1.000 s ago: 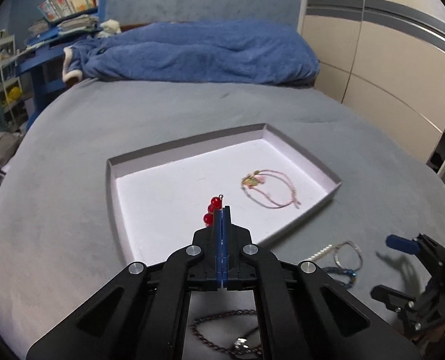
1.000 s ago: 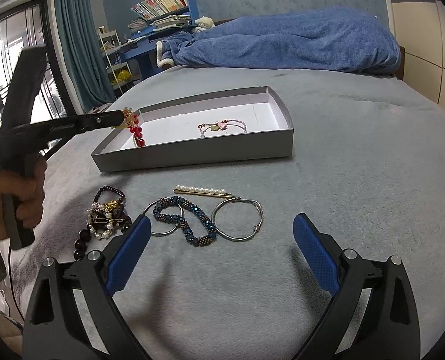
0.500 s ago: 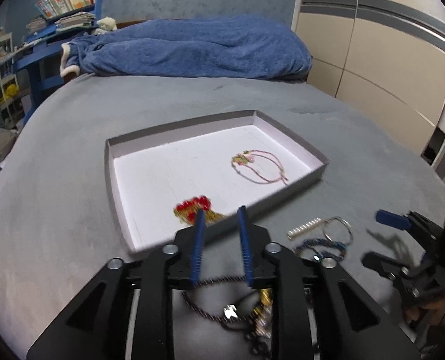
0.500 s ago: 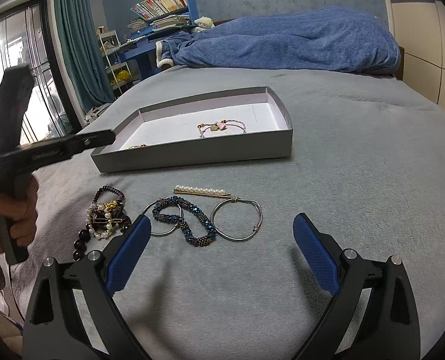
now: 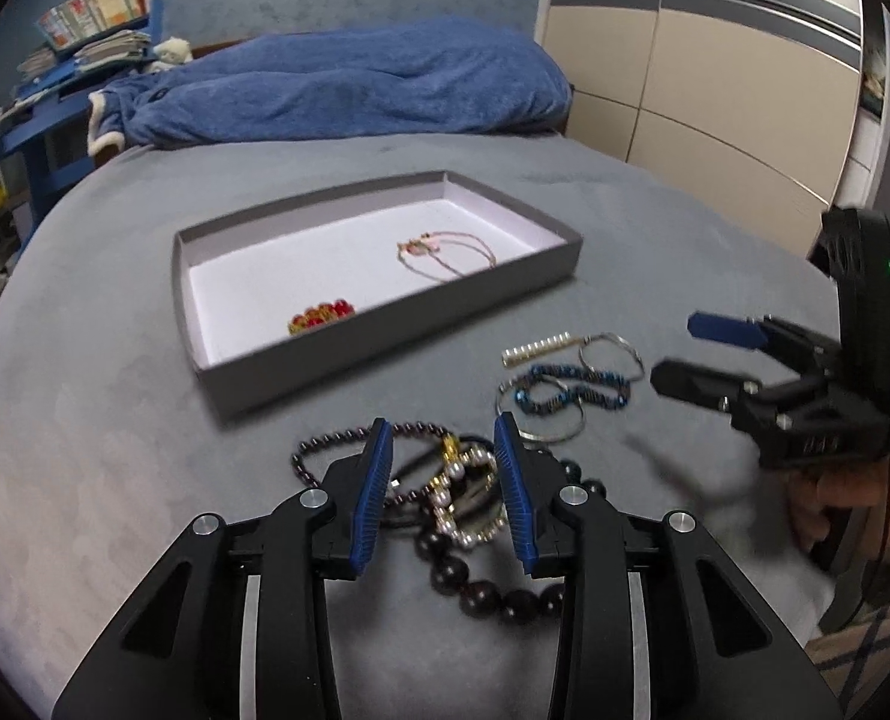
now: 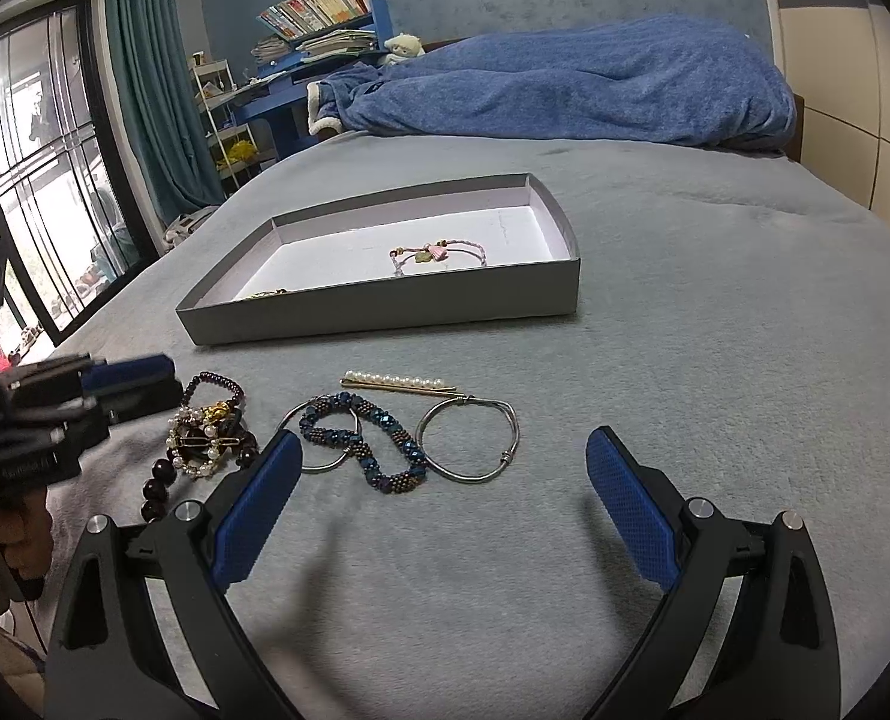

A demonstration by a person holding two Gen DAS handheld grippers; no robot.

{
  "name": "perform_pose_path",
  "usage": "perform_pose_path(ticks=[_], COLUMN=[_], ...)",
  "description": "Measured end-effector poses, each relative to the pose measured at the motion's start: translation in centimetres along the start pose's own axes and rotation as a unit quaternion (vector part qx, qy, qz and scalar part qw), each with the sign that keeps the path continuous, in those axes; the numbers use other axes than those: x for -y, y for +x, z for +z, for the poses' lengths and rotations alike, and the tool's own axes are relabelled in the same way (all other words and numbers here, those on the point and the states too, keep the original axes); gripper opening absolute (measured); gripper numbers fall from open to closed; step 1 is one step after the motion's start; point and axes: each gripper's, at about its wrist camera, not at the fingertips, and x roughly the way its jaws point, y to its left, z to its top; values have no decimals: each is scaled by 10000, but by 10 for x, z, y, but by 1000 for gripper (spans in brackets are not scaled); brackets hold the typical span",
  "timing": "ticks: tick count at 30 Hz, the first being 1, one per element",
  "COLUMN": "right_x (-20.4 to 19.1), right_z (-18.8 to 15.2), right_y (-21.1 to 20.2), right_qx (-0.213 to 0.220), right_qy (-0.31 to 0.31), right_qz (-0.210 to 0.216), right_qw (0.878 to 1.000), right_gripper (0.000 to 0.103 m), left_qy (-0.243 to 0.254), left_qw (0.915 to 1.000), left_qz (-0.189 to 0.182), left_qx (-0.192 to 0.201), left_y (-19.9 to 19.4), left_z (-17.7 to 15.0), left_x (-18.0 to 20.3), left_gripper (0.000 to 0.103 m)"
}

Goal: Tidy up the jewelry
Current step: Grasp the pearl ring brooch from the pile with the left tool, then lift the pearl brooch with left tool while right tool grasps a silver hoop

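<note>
A grey tray (image 5: 385,342) on the bed holds a red bead piece (image 5: 319,319) and a pink cord bracelet (image 5: 445,252). My left gripper (image 5: 442,438) hovers over a tangled pile of pearl, gold and dark bead bracelets (image 5: 463,480). Its jaws are opening and the pads press on nothing. The right wrist view shows it (image 6: 127,378) at the left, beside that pile (image 6: 205,438). My right gripper (image 6: 445,450) stands wide open and empty, just short of a blue bead bracelet (image 6: 361,444), metal hoops (image 6: 469,444) and a pearl hair pin (image 6: 397,383).
A blue blanket (image 5: 337,84) is bunched at the far end of the grey bed. Wardrobe doors (image 5: 715,78) stand at the right. A shelf with books (image 6: 319,6) and a window (image 6: 25,150) are at the left. A person's hand (image 5: 829,498) holds the right gripper.
The left gripper let go of the red bead piece, which now lies in the tray. Its jaws went from shut to parted, and it drew back from the tray to above the bracelet pile. The right gripper kept still.
</note>
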Motion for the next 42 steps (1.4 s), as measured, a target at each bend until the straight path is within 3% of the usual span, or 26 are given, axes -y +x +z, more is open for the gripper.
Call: perform_pose_path(ticks=[4,12,15,21,27,32,39,42], right_x=[1,0,0,1,2,6,10,10], right_z=[1,1,0,0,1,1,-4,-3], right_y=[0,1,0,0,0,2,-1,5], right_qx=[-22,-33,-32,-34,-39,-145,-284,-442], right_qy=[18,16,16,22,36,188,278,241], right_qz=[-6,-14,-19,-17,-37,-197,-251,-284], right_qw=[10000,10000,10000,10000,10000,9995,9989,9983], right_gripper=[94,94,94,94,94,94,91,83], left_qy=[3,-25,-44,-158,-554,-841,-858,-870], left_qw=[10000,9996,9996,9981,9965,9957,9962,9961], left_qz=[-72,-152,-257,-461,-330,-43,138,144], left_qx=[-22,-242,-142,379,526,391,103,-46], left_y=[-1,4,-1,-24,-33,-32,-26,-21], left_z=[-7,-15,-18,-24,-33,-40,-45,-46], left_x=[2,1,0,-2,-18,-34,-38,-38], left_gripper=[36,15,7,7,7,7,8,15])
